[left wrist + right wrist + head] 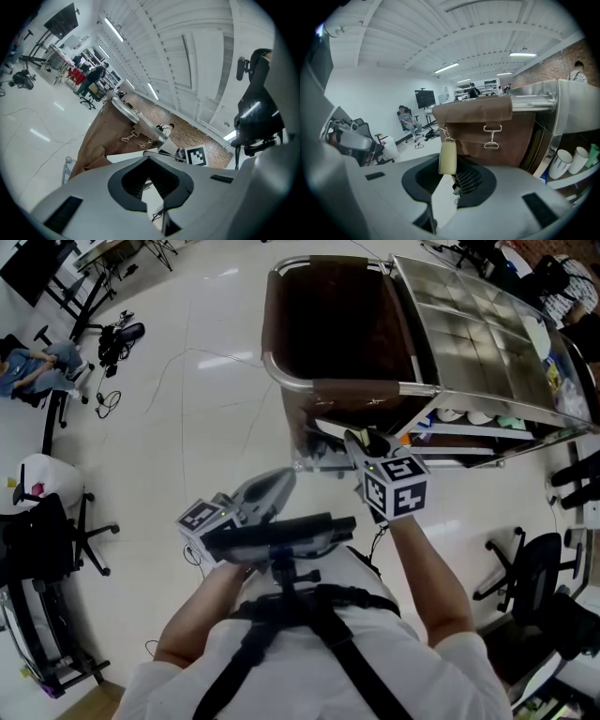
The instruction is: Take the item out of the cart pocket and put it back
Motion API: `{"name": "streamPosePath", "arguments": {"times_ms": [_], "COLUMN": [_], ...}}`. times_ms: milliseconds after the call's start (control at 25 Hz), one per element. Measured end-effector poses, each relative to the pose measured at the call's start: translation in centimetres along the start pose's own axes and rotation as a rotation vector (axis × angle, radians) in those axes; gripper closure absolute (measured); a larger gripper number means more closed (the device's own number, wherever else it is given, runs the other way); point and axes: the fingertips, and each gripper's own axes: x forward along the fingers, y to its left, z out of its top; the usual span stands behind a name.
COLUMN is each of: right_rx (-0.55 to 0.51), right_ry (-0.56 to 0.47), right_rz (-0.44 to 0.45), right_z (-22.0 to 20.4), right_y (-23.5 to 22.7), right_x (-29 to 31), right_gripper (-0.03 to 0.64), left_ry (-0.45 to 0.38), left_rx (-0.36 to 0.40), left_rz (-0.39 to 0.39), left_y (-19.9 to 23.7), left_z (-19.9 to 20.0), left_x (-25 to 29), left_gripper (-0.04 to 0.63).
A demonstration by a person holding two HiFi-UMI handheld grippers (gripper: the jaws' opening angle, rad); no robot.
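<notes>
Pale olive, the small flat oblong item (pixel 447 157) is pinched upright between the narrowly parted jaws of the right gripper (pixel 361 441), just in front of the brown fabric bag (pixel 487 124) on the steel cart (pixel 469 324). To return it, I'd square its narrow edge to the pocket mouth before releasing. The left gripper (pixel 279 484), well back from the bag, looks closed and empty. I cannot make out the pocket itself, nor whether the item's top clip is hooked to anything.

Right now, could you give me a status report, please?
Left gripper shut, empty. Right gripper shut on pale item, outside brown cart pocket. Nothing seen in the way.
</notes>
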Motion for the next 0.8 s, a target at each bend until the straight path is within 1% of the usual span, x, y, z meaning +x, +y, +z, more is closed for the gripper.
{"name": "streamPosePath", "arguments": {"times_ms": [320, 480, 640, 800], "right_rx": [-0.015, -0.018, -0.019, -0.024], "right_ry": [0.068, 0.095, 0.116, 0.141], "right_rz": [-0.028, -0.035, -0.039, -0.049], "right_z": [-2.0, -2.8, -3.4, -4.1], "right_y": [-1.1, -1.4, -1.6, -1.9], "right_x": [2.5, 3.6, 4.4, 5.2], "right_gripper": [0.540, 0.541, 0.541, 0.540], "left_ry": [0.003, 0.020, 0.009, 0.038], "left_rx": [-0.001, 0.002, 0.003, 0.013], "left_rz": [0.003, -0.001, 0.009, 0.002], "left_y": [0.2, 0.4, 0.5, 0.8], "left_z": [0.1, 0.0, 0.3, -0.3], "left_x": [0.2, 0.1, 0.1, -0.3], "left_gripper": [0.603, 0.603, 0.603, 0.603]}}
